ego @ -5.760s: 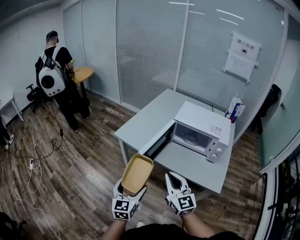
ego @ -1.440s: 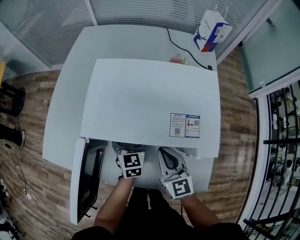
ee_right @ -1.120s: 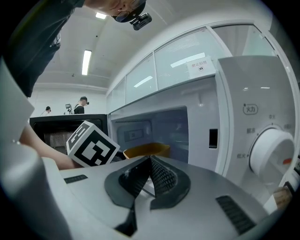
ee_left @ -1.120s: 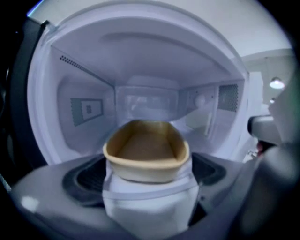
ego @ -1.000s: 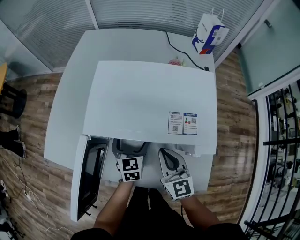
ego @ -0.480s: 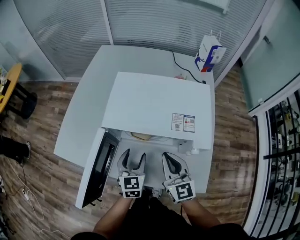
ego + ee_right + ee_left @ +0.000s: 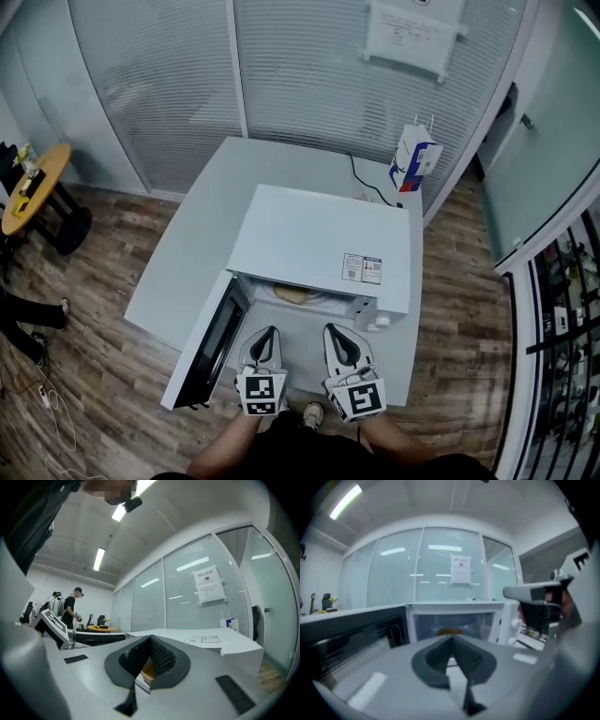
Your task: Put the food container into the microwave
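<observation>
Tan food container [image 7: 292, 294] lies inside the open microwave [image 7: 319, 239].

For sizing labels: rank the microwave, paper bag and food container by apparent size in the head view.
1. microwave
2. paper bag
3. food container, mostly hidden inside the microwave, so its true size is unsure.

We see a white box-shaped metal microwave [image 7: 319, 239] with a black glass door [image 7: 214, 339] on a pale grey tabletop [image 7: 187, 258]. Inside it shows a tan plastic food container [image 7: 292, 294]. The left hand-held gripper [image 7: 265, 331] and right hand-held gripper [image 7: 338, 330] are pale and dark grey, and each bears black-and-white square markers [image 7: 262, 395]. The plank floor [image 7: 84, 375] is brown wood-grain. The far paper bag [image 7: 413, 159] is white, blue and red.
</observation>
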Demonstrator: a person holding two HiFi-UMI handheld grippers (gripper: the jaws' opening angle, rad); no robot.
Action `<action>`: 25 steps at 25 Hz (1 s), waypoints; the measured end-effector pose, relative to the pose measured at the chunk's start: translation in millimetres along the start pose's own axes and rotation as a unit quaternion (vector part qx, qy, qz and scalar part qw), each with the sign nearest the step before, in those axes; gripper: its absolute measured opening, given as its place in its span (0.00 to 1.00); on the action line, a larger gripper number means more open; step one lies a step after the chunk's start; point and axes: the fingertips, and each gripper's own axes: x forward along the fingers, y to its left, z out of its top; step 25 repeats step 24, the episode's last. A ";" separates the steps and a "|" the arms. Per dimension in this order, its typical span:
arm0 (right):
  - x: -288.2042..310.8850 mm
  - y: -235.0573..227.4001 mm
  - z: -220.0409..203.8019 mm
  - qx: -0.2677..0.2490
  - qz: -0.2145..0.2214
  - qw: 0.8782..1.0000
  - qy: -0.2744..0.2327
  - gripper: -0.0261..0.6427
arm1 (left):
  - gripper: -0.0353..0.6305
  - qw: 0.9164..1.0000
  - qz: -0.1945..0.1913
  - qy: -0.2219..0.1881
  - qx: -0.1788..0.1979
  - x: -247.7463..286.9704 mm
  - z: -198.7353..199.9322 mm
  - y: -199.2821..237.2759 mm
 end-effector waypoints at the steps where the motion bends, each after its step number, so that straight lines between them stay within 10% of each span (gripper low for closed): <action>1: -1.1 0.3 2.6 -0.001 -0.002 1.000 -0.003 0.04 | 0.06 1.000 -0.002 -0.002 -0.004 -2.6 3.1 0.1; 25: -23.9 -18.1 56.6 -0.028 -0.038 0.998 -0.043 0.04 | 0.06 0.998 -0.002 -0.048 -0.035 -22.0 48.3 0.0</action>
